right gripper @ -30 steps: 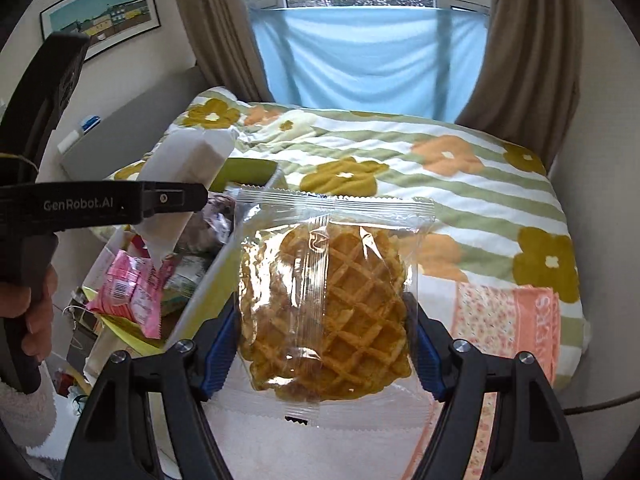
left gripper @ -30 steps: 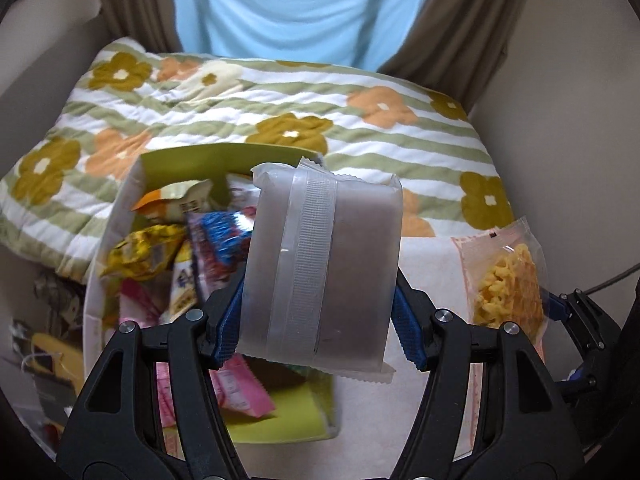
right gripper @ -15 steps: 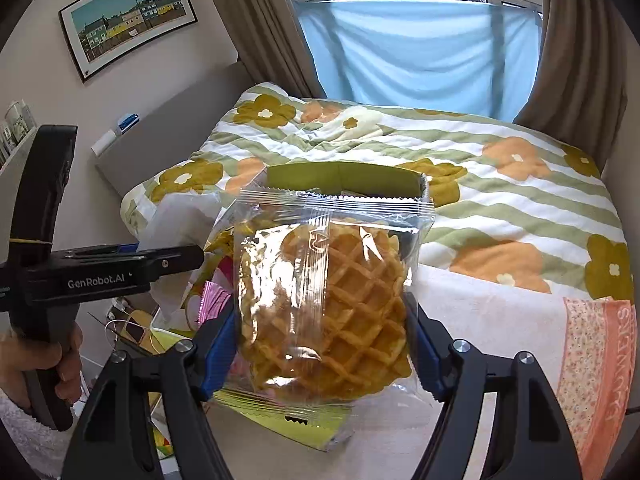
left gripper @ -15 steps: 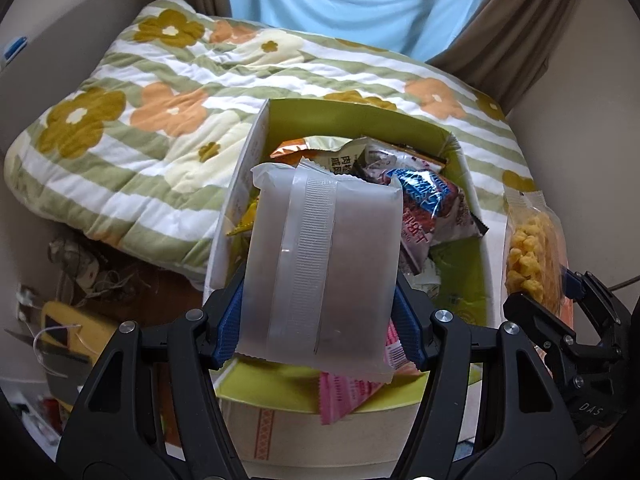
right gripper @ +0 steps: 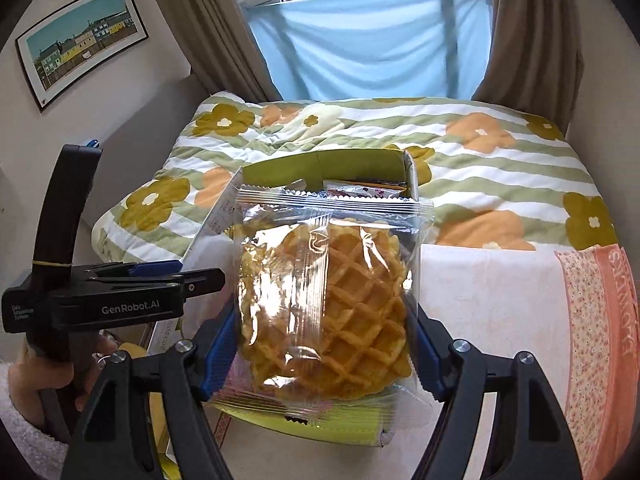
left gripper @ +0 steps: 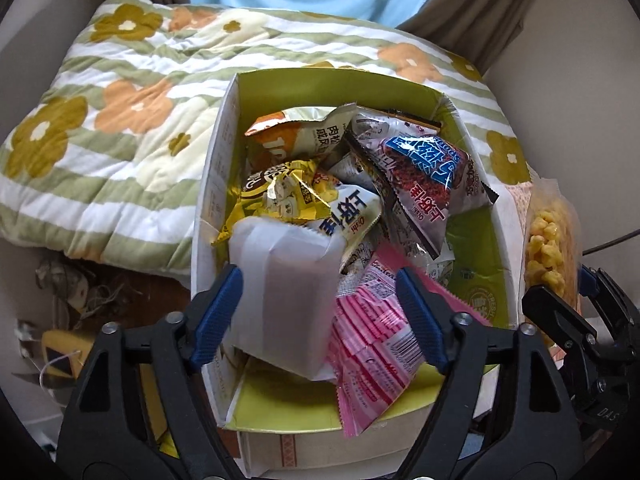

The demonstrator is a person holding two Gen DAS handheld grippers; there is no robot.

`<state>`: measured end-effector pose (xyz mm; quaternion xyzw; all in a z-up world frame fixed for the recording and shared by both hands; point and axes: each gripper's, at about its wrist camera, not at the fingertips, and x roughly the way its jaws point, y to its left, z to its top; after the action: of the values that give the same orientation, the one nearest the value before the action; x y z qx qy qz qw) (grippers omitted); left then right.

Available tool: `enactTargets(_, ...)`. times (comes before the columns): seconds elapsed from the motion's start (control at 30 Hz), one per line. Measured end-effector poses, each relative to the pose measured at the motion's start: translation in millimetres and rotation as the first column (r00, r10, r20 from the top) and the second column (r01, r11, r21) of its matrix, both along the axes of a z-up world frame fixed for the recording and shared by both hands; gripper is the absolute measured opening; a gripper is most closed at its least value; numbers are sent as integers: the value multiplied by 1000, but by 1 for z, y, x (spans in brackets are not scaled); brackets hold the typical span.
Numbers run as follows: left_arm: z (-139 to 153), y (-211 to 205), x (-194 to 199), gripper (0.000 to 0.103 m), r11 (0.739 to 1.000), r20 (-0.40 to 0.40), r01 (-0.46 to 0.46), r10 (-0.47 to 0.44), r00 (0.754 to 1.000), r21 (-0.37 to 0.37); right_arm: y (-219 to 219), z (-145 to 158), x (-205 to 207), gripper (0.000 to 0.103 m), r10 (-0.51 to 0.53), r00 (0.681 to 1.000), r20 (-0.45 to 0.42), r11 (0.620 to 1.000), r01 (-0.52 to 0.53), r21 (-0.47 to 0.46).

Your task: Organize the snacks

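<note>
Frosted white plastic wraps the snack pack (left gripper: 286,300) that sits between the left gripper (left gripper: 320,316) jaws, which are opening; its left side lies against the left blue pad, the right pad stands clear. The pack rests in the near left part of the green-lined box (left gripper: 476,264), on a pink packet (left gripper: 372,344) and other snack bags. The right gripper (right gripper: 322,354) jaws are clamped on a clear-wrapped waffle (right gripper: 332,304), held above the box's near edge. A flowered quilt (right gripper: 500,168) covers the bed behind.
</note>
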<state>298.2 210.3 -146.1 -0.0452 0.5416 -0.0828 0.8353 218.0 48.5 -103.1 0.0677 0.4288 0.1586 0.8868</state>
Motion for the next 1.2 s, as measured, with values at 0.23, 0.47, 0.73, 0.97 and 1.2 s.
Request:
enactTargets(0.23, 9, 9, -24, 97, 999, 39, -11, 10, 999, 47, 4, -10, 8, 71, 21, 999, -27, 1000, -21, 6)
enactTargets(0.47, 9, 14, -38, 97, 998, 46, -27, 24, 999, 54, 5, -9, 16, 72, 23, 999, -44, 999, -22, 33)
enactTargets(0.73, 15, 16, -48, 97, 997, 73, -33, 28, 997, 73, 2, -4, 6, 101, -46, 999, 15, 999, 46, 13)
enactTargets(0.97, 14, 15, -56, 97, 997, 79, -25, 19, 997, 71, -6, -10, -1, 102, -86, 996, -8, 996, 86, -15)
enactTargets(1.2, 41, 2, -83, 97, 995, 141, -48, 35, 989, 87, -10, 6, -22, 102, -61, 998, 34, 998, 62, -9)
